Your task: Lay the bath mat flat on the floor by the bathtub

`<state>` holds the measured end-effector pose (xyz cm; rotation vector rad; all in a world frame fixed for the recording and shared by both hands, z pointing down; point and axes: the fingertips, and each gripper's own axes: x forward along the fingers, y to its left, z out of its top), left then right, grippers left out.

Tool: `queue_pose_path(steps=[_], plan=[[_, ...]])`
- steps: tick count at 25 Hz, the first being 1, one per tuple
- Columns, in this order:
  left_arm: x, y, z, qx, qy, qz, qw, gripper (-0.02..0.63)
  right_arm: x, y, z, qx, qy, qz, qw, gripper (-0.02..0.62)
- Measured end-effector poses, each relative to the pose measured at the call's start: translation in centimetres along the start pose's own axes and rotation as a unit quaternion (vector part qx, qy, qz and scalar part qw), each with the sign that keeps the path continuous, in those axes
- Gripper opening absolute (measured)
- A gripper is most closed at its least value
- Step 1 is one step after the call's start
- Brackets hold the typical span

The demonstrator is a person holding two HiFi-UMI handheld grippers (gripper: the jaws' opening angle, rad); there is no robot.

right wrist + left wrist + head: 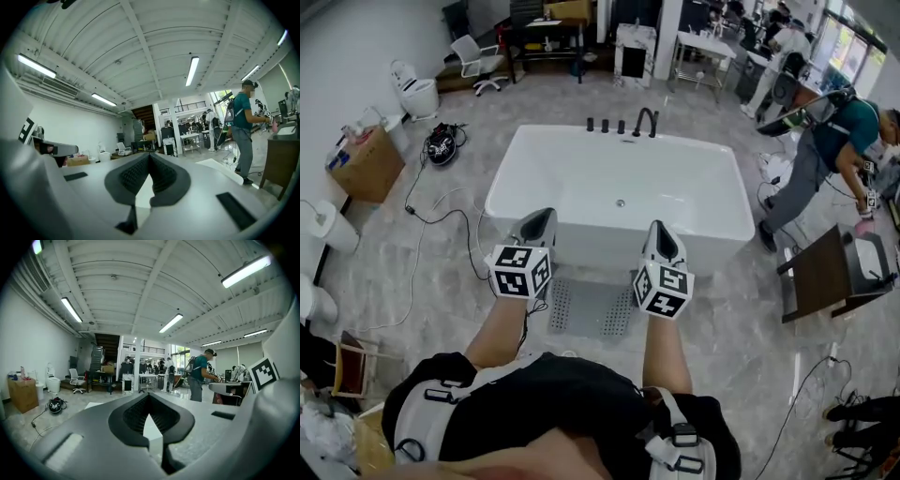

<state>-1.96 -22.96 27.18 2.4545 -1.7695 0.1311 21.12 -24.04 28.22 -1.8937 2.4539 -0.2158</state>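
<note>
A grey bath mat (589,306) with dotted side panels lies flat on the floor against the near side of the white bathtub (619,192). My left gripper (538,223) and right gripper (660,236) are held up side by side above the mat, level with the tub's near rim. Both are shut with nothing between their jaws. In the left gripper view the left gripper (149,401) points across the room over the tub's white rim (152,427). The right gripper (150,164) shows the same in its own view.
A person in a teal shirt (825,150) bends over at the far right beside a dark wooden table (825,277). A cardboard box (364,164), a toilet (414,92), a helmet (441,145) and trailing cables (441,220) lie to the left. Black taps (623,124) line the tub's far edge.
</note>
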Motion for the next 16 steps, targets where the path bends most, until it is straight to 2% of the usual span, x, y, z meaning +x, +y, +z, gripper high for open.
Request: queue_pose_path(steps=[5, 16], plan=[[0.2, -0.3, 0.5, 0.003, -0.004, -0.001, 1.0000, 0.005, -0.1, -1.1, 0.1, -0.005, -0.002, -0.014, 1.000, 0.005], [1.9, -1.7, -0.5, -0.003, 0.001, -0.019, 0.9998, 0.003, 1.2, -1.8, -0.4, 0.000, 0.004, 0.000, 1.000, 0.005]])
